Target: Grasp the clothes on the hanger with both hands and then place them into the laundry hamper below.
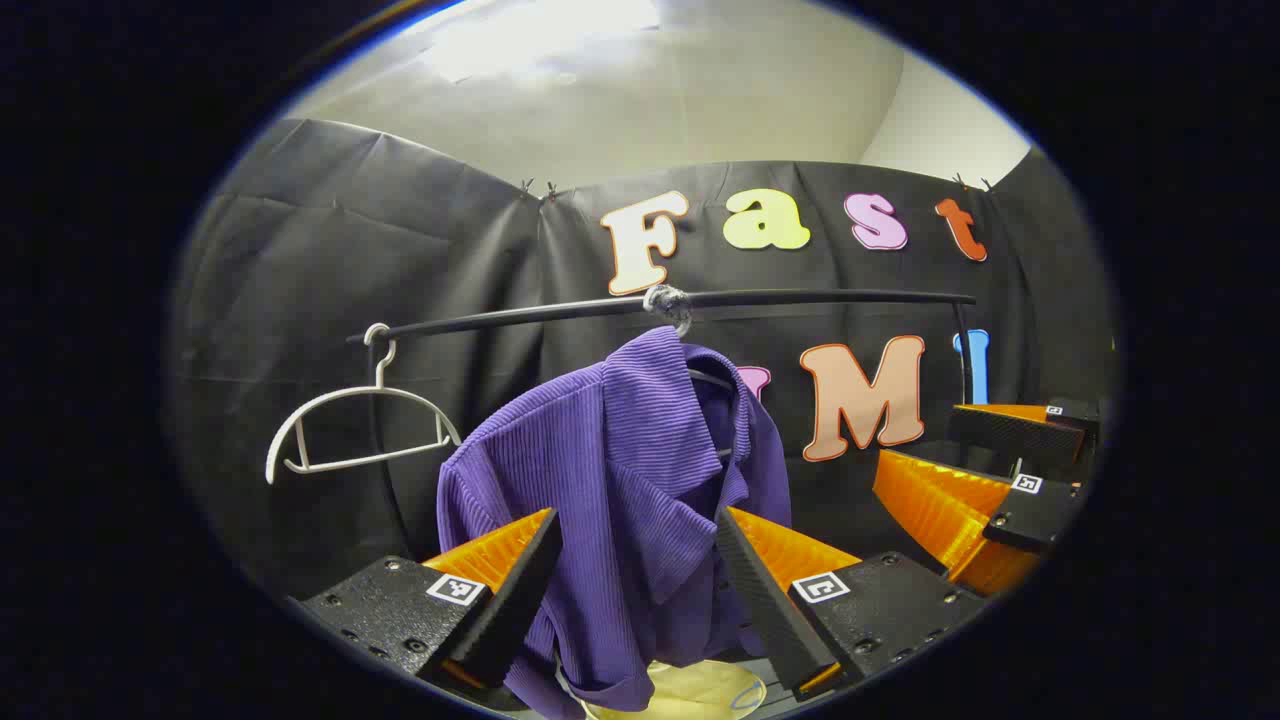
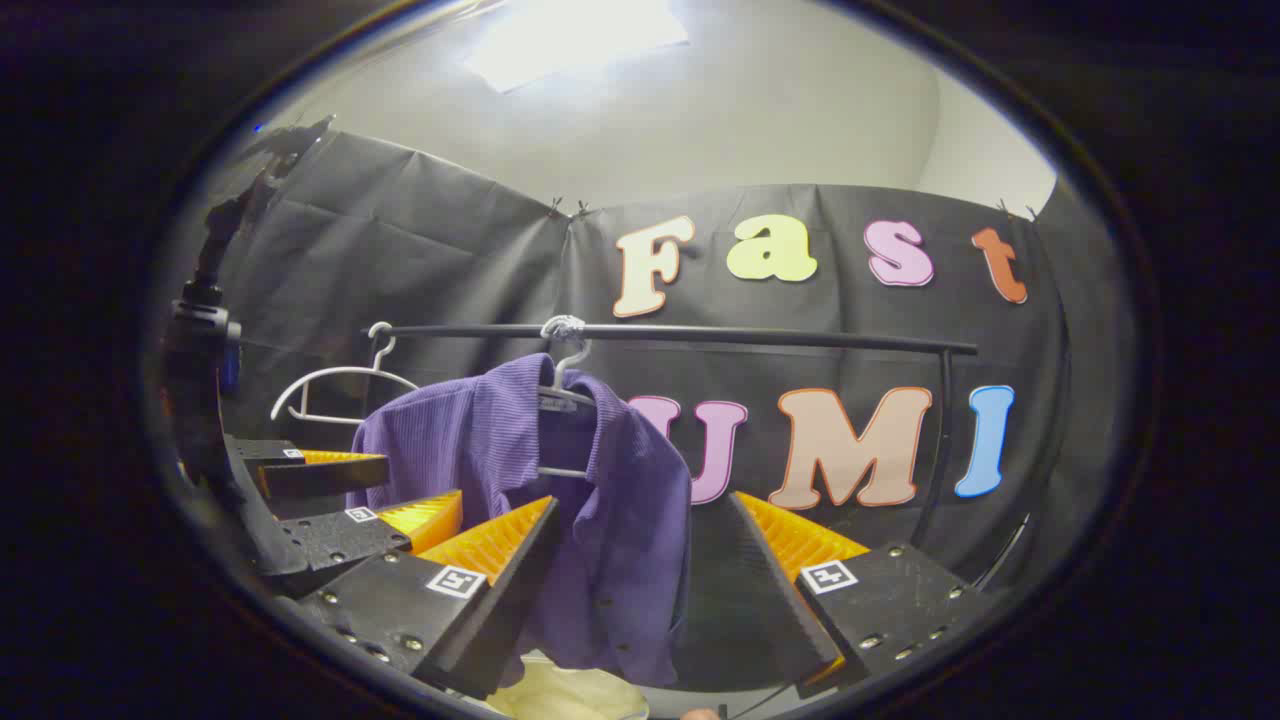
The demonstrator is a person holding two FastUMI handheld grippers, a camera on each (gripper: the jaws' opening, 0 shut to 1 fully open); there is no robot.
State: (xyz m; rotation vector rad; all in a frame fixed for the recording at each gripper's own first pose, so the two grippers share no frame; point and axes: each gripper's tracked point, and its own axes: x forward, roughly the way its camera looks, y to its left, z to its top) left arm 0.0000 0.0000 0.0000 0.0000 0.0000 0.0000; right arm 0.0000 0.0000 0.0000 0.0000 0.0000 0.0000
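Both hand-held grippers have their fingers spread wide and grip nothing: the left hand-held gripper [image 1: 636, 570] frames the lower part of the purple ribbed shirt [image 1: 620, 500] without touching it, and the right hand-held gripper [image 2: 640, 570] faces that same shirt's front edge. That shirt hangs on a white hanger [image 2: 562, 395] hooked near the middle of the black clothes rail [image 1: 800, 297], with a bare white hanger [image 1: 350, 425] at the rail's left end. Directly under the shirt's hem, a pale yellow laundry hamper [image 1: 690, 692] peeks out.
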